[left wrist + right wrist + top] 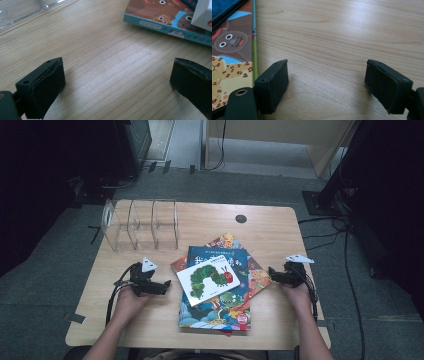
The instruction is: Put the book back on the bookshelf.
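A stack of picture books [220, 290] lies in the middle of the wooden table [270, 227]. On top sits a small white book with a green caterpillar [212, 280]. Under it is a blue book [235, 260], and colourful ones [257, 277] fan out below. My left gripper [159, 287] rests on the table left of the stack, open, with bare wood between its jaws [117, 80]. The blue-edged book's corner [165, 22] shows ahead of it. My right gripper [275, 275] sits right of the stack, open over bare wood [327, 82], beside a book cover with a monkey [232, 42].
A clear acrylic organiser with three slots [142, 225] stands at the table's back left; its base [22, 10] shows in the left gripper view. A round cable hole [241, 218] is near the back edge. Cables and dark equipment lie on the floor around.
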